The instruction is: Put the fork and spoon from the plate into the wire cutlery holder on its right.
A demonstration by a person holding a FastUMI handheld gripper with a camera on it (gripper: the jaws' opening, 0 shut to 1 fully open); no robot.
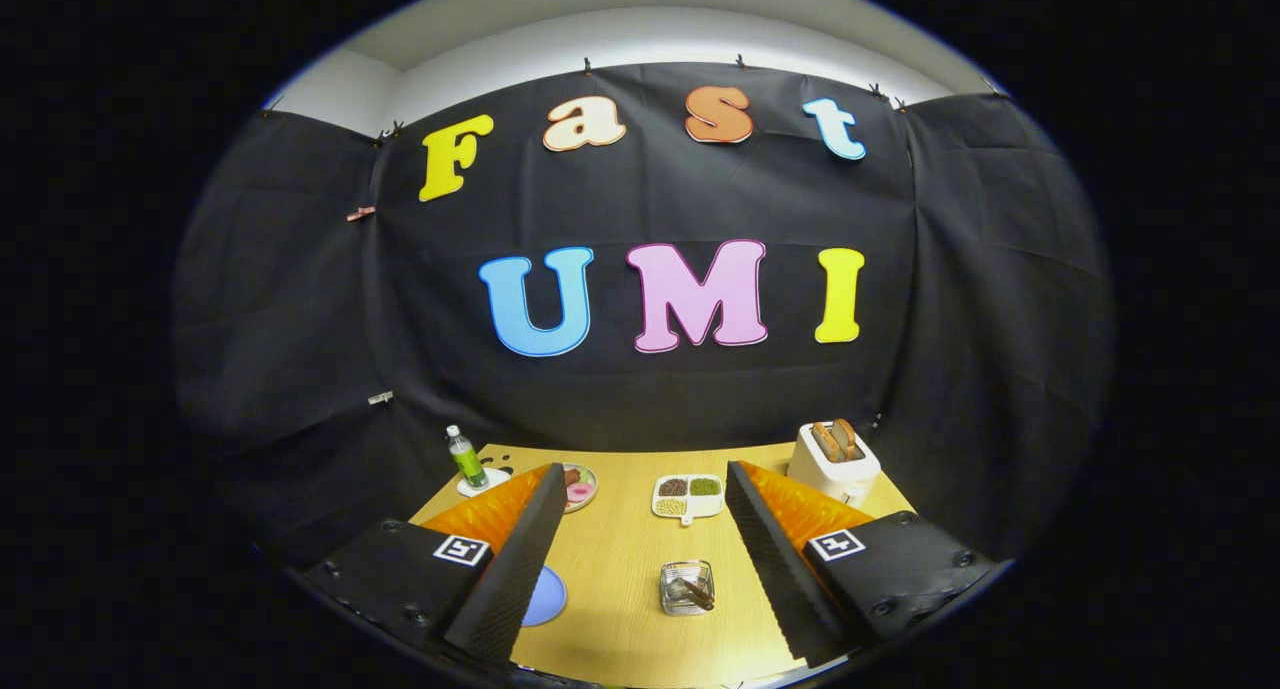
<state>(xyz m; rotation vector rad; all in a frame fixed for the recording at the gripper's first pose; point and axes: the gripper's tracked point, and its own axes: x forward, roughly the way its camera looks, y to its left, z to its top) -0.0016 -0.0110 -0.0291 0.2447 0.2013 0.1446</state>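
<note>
My gripper is held high above a wooden table, open, with nothing between its fingers. Below, between the two fingers, stands the small wire cutlery holder. A brown-handled piece lies slanted inside it; I cannot tell whether it is the fork or the spoon. To the holder's left a blue plate peeks out from behind the left finger. Most of the plate is hidden, and I see no cutlery on the part that shows.
At the table's far side, a white divided dish holds grains, and a white toaster with toast stands at the right. A green bottle and a small plate of food stand at the left. Black cloth walls close the booth.
</note>
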